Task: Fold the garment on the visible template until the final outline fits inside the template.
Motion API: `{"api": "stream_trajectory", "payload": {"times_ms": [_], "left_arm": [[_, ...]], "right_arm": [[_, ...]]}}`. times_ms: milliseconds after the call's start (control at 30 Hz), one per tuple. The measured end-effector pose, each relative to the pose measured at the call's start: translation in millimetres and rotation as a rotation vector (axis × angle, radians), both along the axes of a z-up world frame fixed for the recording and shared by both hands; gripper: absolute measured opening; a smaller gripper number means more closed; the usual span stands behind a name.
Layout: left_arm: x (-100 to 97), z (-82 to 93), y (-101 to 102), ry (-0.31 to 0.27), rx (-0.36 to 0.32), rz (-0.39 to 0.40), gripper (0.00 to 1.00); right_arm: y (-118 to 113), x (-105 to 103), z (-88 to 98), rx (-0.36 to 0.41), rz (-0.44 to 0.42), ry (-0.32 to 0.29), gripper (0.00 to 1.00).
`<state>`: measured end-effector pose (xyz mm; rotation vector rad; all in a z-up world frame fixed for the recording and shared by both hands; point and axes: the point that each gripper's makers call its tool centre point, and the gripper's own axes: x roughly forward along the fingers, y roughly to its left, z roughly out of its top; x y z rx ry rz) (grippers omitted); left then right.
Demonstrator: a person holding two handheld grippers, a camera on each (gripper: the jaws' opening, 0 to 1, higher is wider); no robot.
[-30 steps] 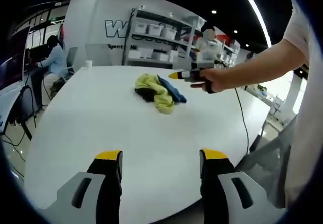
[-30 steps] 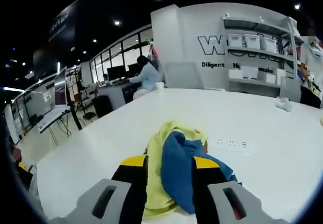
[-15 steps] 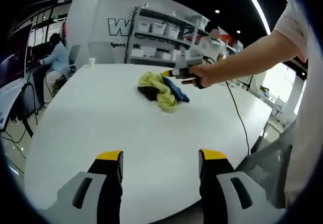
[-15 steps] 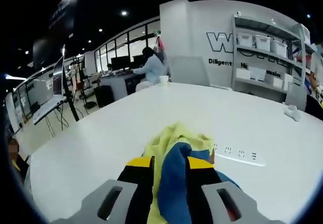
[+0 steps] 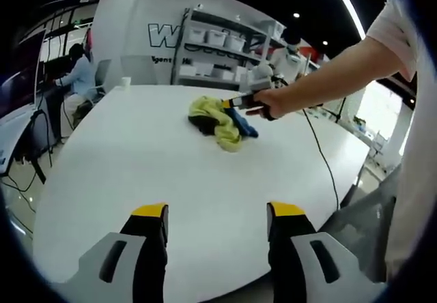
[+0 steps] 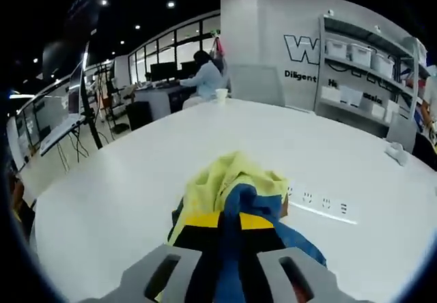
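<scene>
A crumpled garment [image 5: 217, 120] in yellow, blue and black lies in a heap on the white table [image 5: 136, 160], toward its far side. In the right gripper view the same garment [image 6: 235, 190] bunches up just ahead of the jaws. My right gripper [image 6: 229, 221] is shut on a blue fold of it; in the left gripper view that right gripper [image 5: 235, 102] comes in from the right, held by a person's hand [image 5: 273, 103]. My left gripper [image 5: 217, 211] stands open over the near part of the table, well short of the garment, with nothing between its fingers.
A paper cup [image 5: 125, 82] stands at the table's far left edge. A row of sockets [image 6: 321, 199] is set into the tabletop beyond the garment. Shelving with white bins [image 5: 218, 50] stands behind. A person sits at a desk [image 5: 75, 84] at the far left.
My right gripper's jaws have closed from apart to pinched on the garment's blue fold. The left gripper has stayed open over the near table.
</scene>
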<state>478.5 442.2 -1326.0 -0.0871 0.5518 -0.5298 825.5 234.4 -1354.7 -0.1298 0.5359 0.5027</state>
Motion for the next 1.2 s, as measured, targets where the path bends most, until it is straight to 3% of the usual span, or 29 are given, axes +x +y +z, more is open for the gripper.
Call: {"api": "stream_trajectory", "payload": {"times_ms": [200,500,733,1033,1200], "left_arm": [[-0.4,-0.3,0,0.002,-0.001,-0.001,0.54],[-0.5,1.4,-1,-0.005,-0.006,-0.005,0.54],[-1.4,2.0,-3,-0.008,-0.006,-0.015,0.54],[-2.6,2.0,-5,-0.008,-0.003,-0.029,0.53],[-3.0,1.9,-5,-0.01,-0.003,-0.034,0.53]], "right_arm": [[0,-12,4.7,0.008,0.021,-0.011,0.0],[10,-44,14.1,0.018,0.166,-0.051,0.0],[11,-80,17.0,-0.037,0.301,-0.079,0.0],[3,-110,13.4,-0.067,0.391,-0.093,0.0],[3,-138,11.0,-0.109,0.464,-0.112,0.0]]}}
